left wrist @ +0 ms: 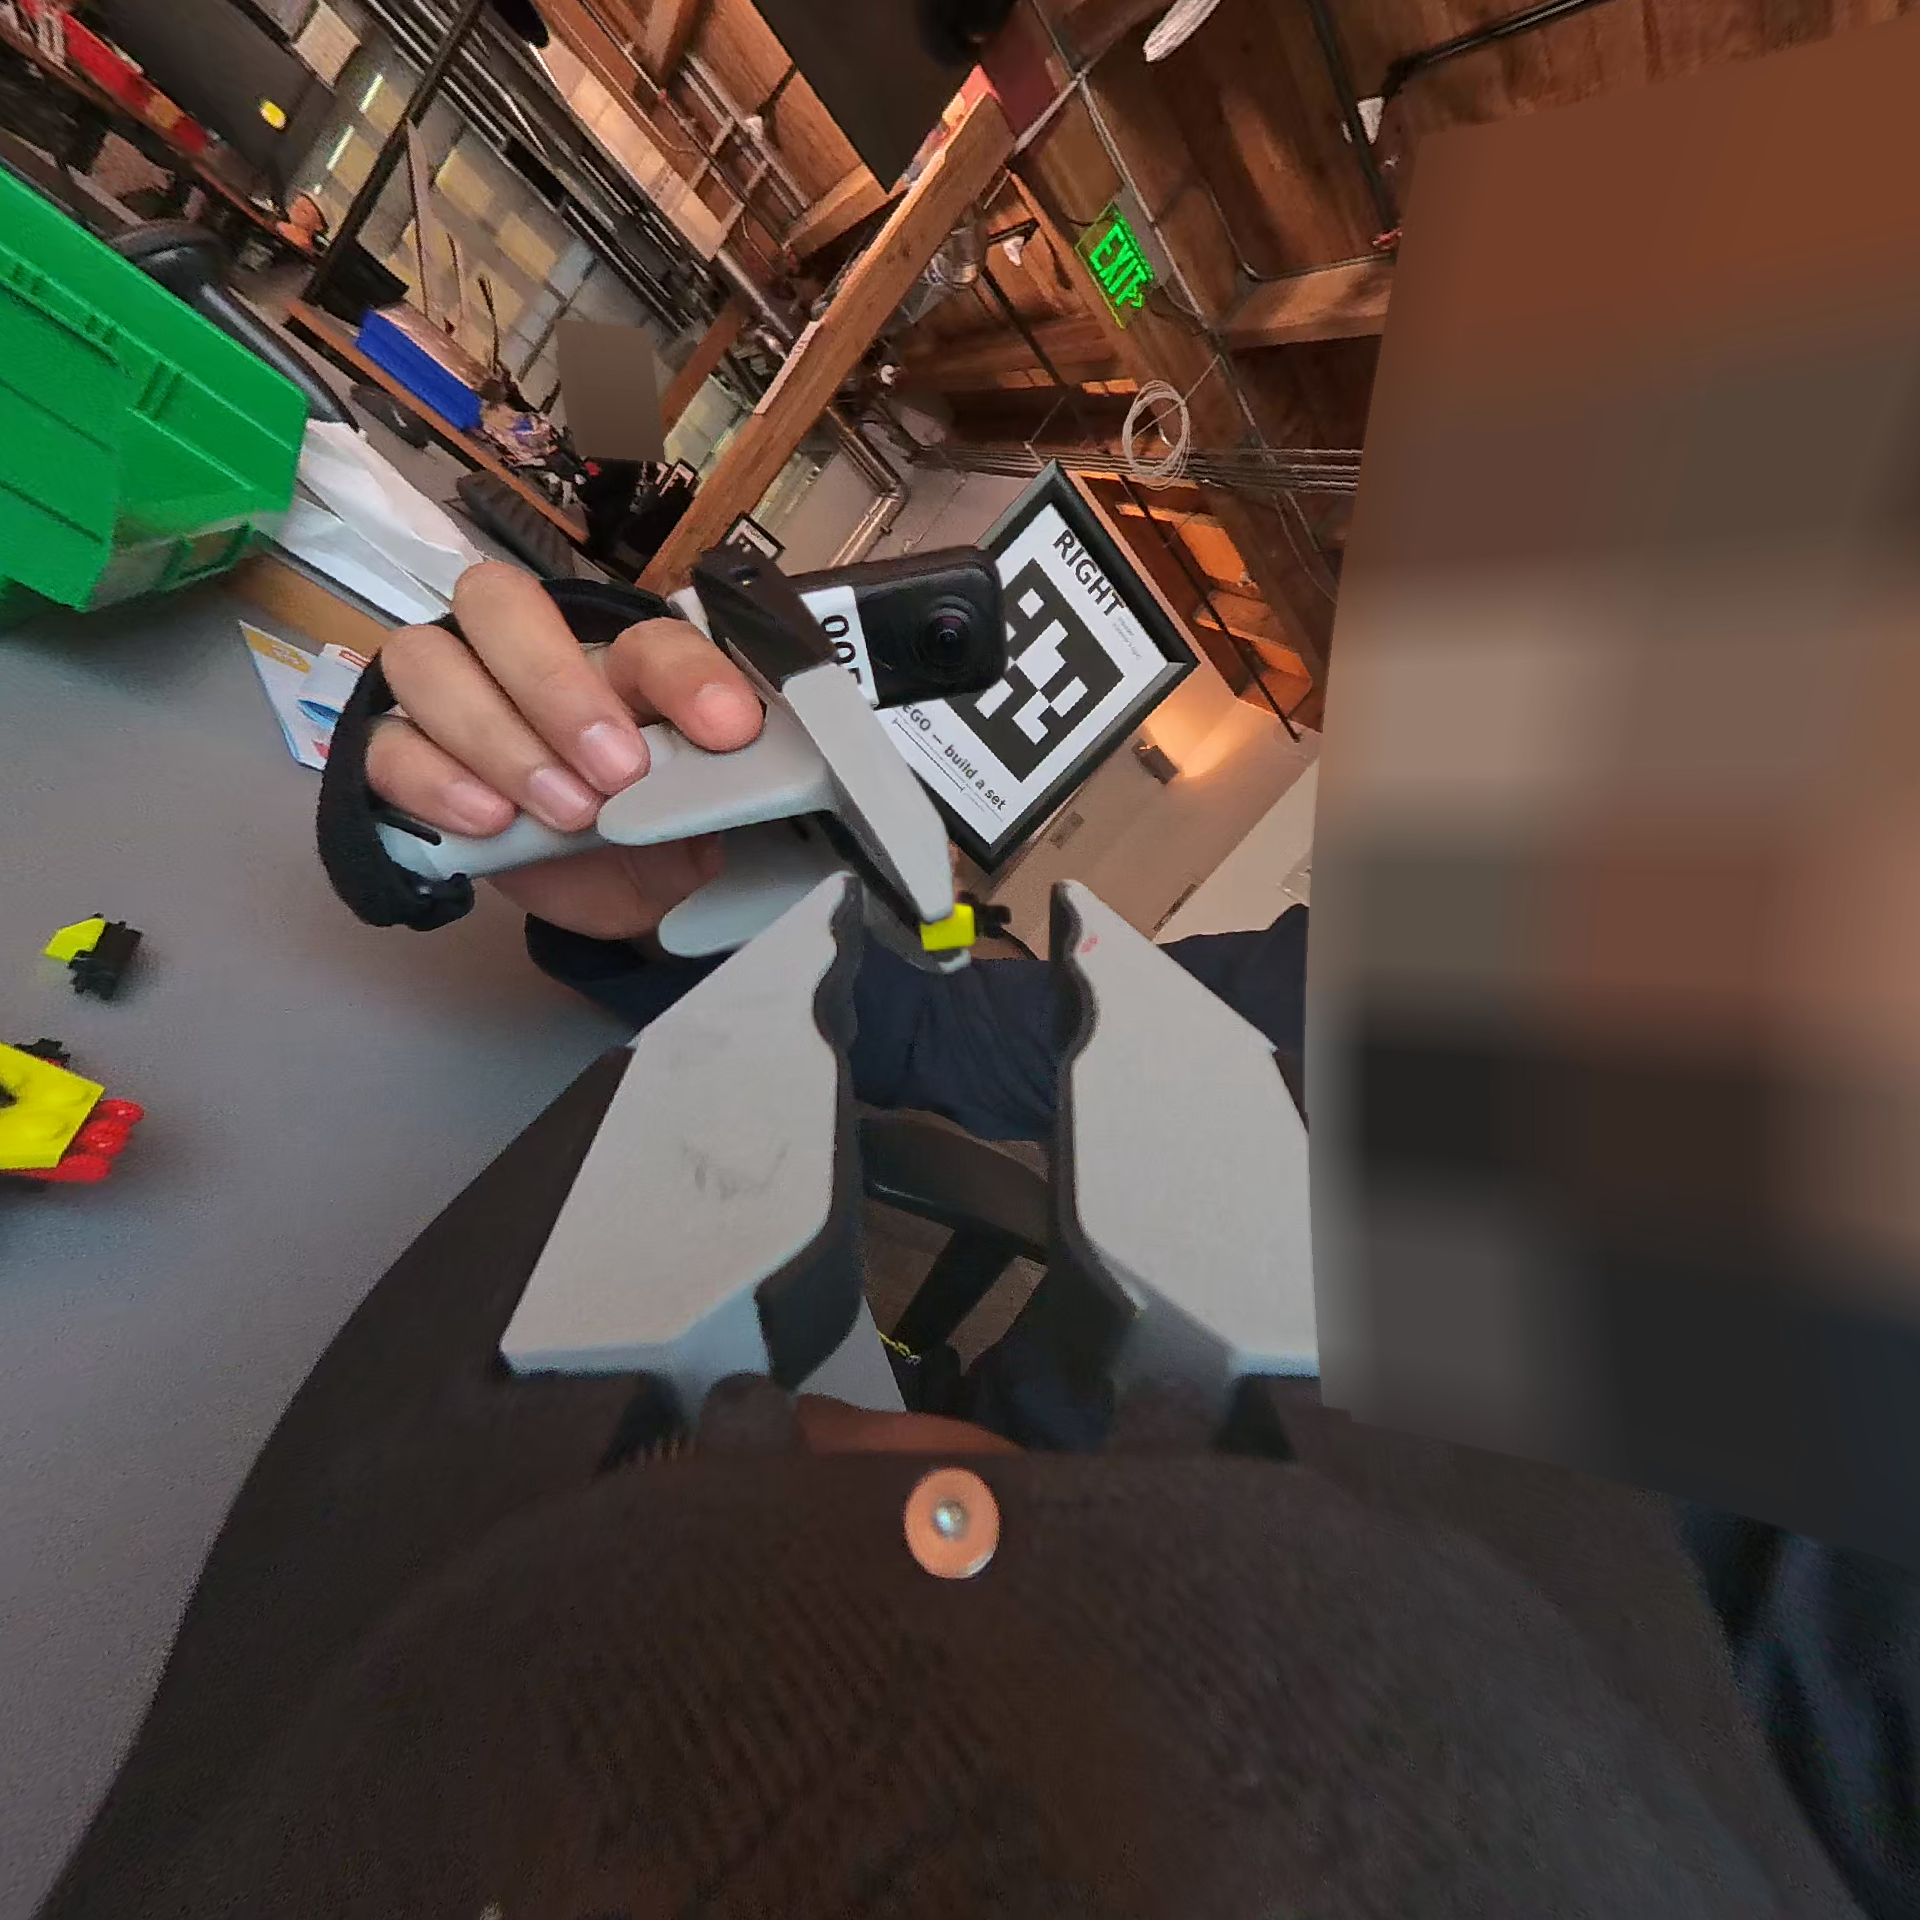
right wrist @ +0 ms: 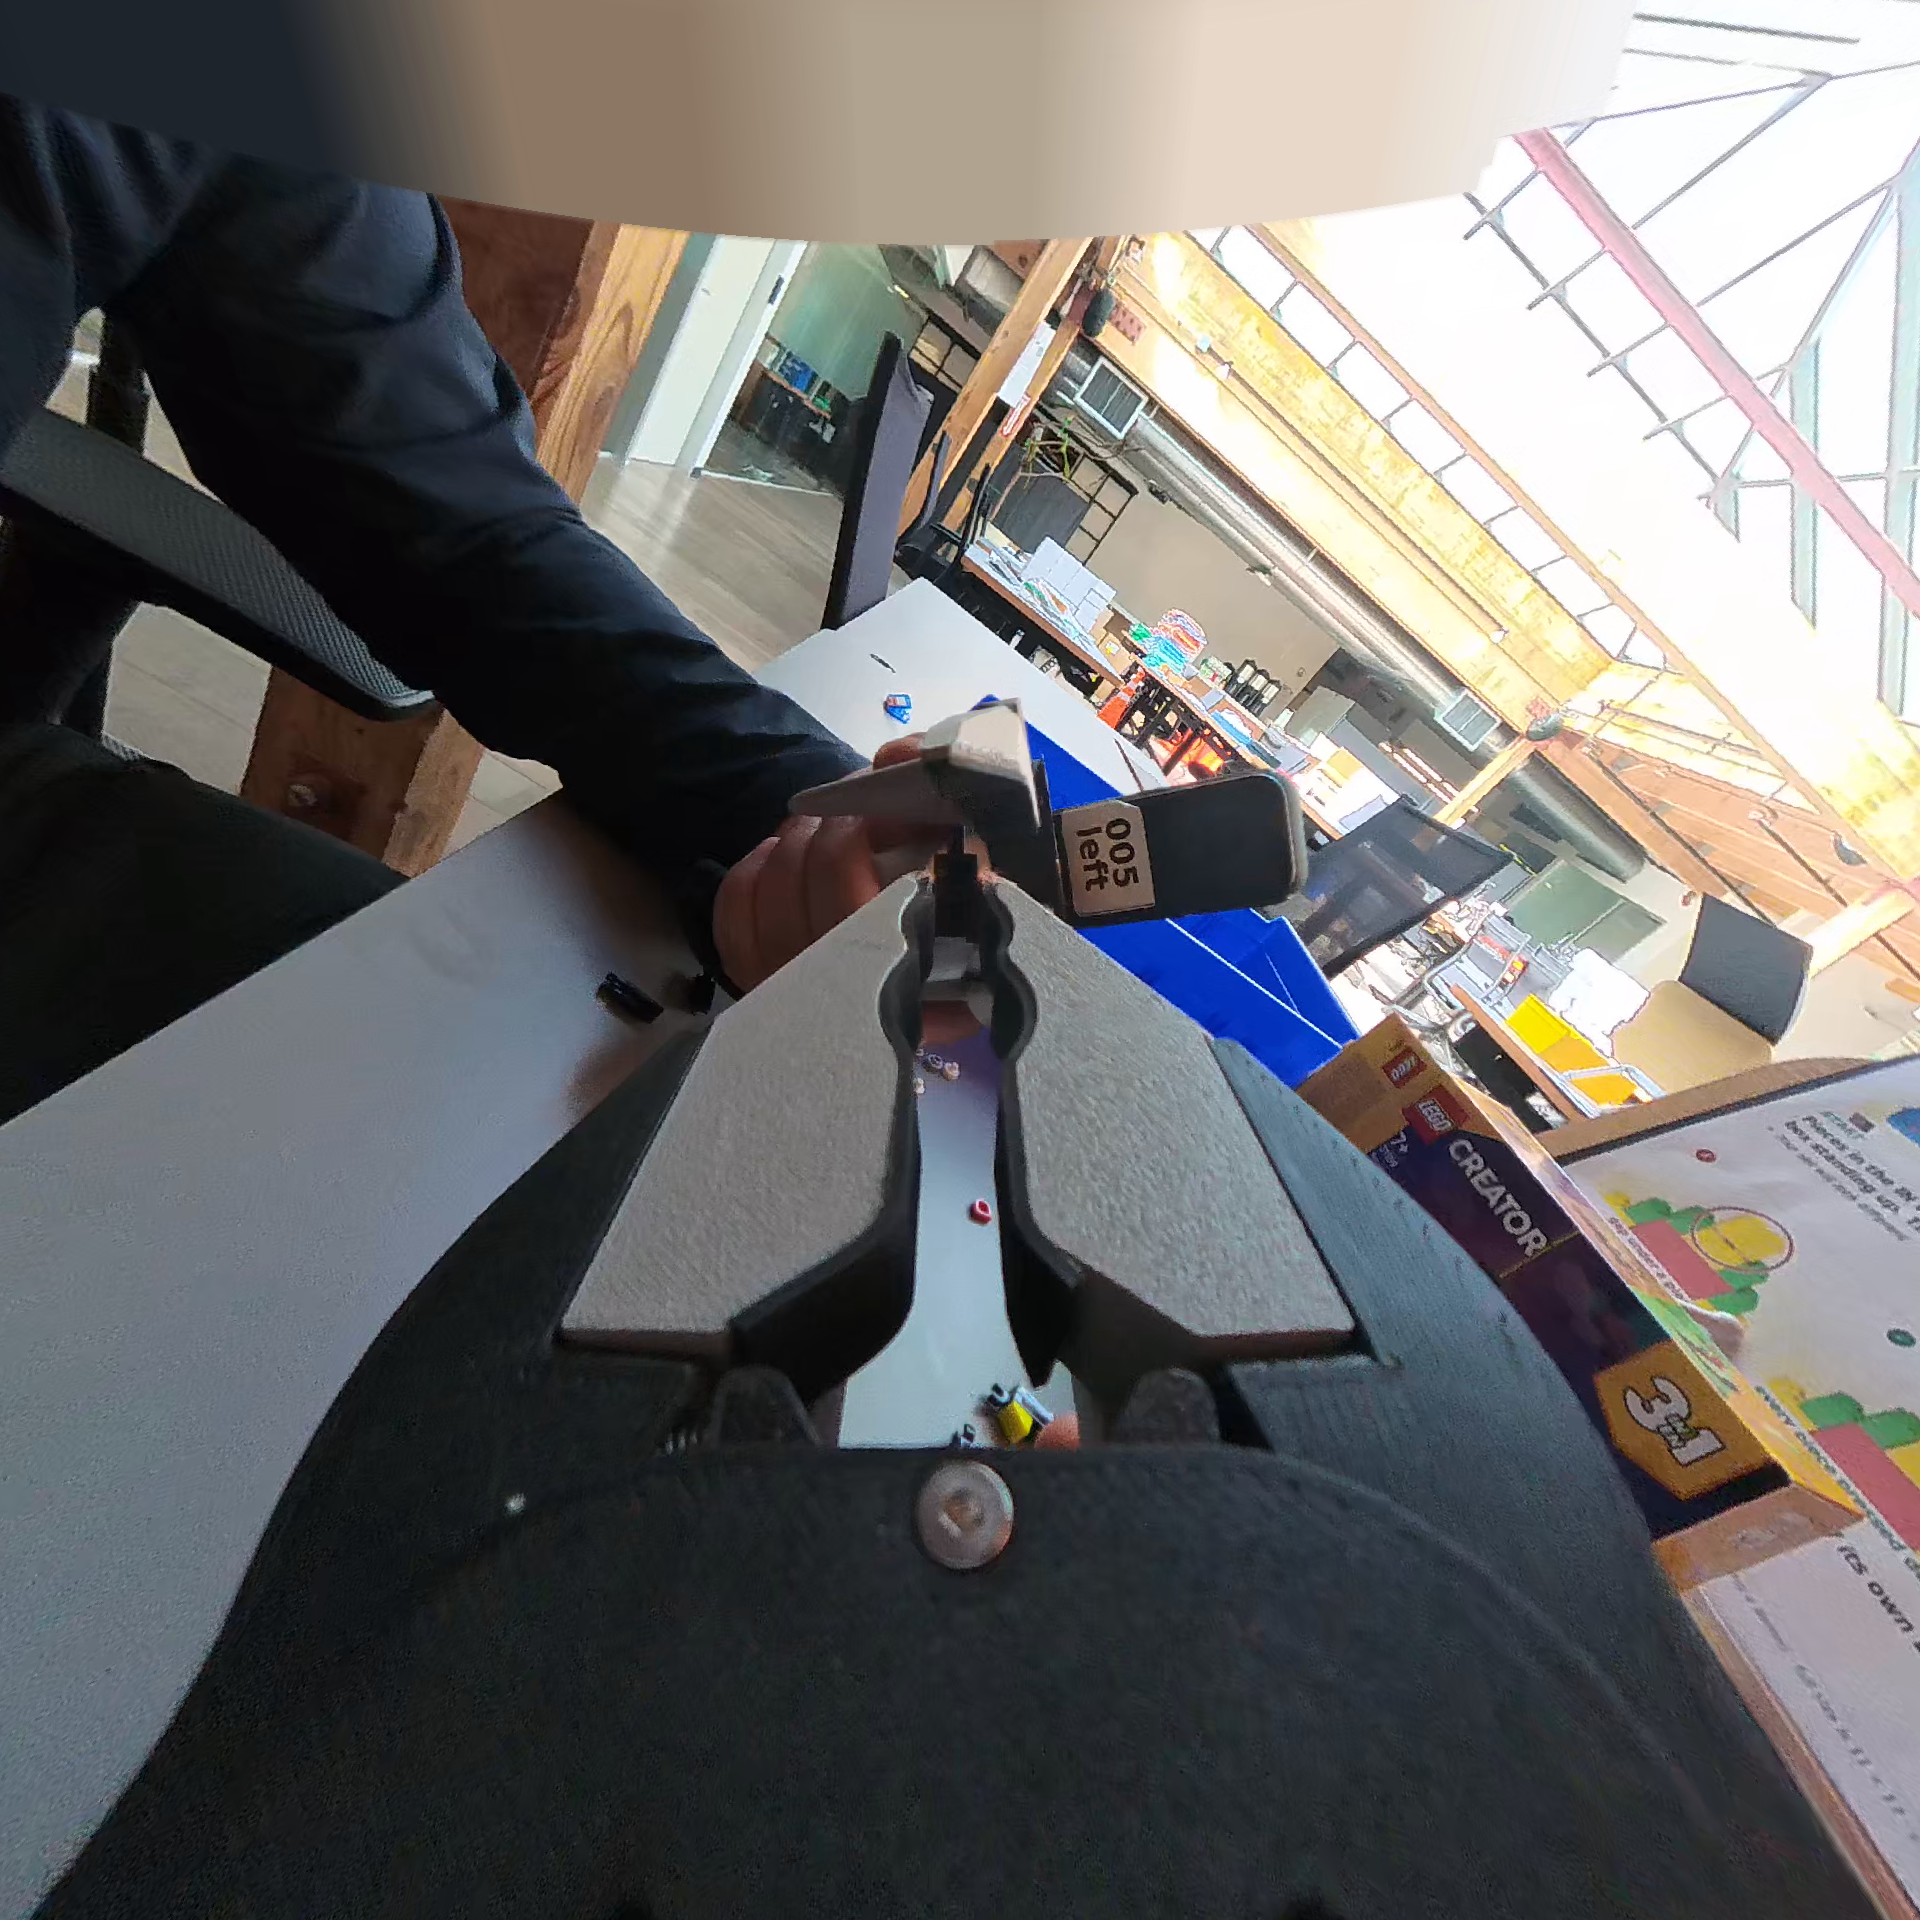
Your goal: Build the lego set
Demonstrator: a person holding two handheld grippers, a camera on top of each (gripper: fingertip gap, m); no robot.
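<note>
Left gripper (left wrist: 951,909): raised off the worktop (left wrist: 260,1195), fingers apart, nothing between them. Right gripper (right wrist: 956,899): also raised, tips clamped on a small yellow-and-black piece (left wrist: 951,928), held just beyond the left gripper's open tips and between them as seen from the left wrist. Contact between piece and left fingers: cannot tell. In the right wrist view, only a black part (right wrist: 956,883) shows at the pinched tips, directly under the left gripper's body.

Right hand (left wrist: 540,727): wrapped round the grey handle, black strap across the back. Left hand (right wrist: 800,894): partly hidden behind the right gripper's fingers, dark sleeve (right wrist: 468,520) above it.

Loose parts on the worktop: yellow-and-black assembly (left wrist: 94,951) and larger yellow-and-red assembly (left wrist: 52,1122) toward the left edge of the left wrist view; tiny red piece (right wrist: 981,1209) and yellow-and-black piece (right wrist: 1013,1413) seen through the right gripper's gap; black pieces (right wrist: 629,995) near the worktop edge.

Green bin (left wrist: 114,416) at the far left. Blue bin (right wrist: 1195,966), set box (right wrist: 1538,1247) and instruction sheet (right wrist: 1787,1247) along the right side.
</note>
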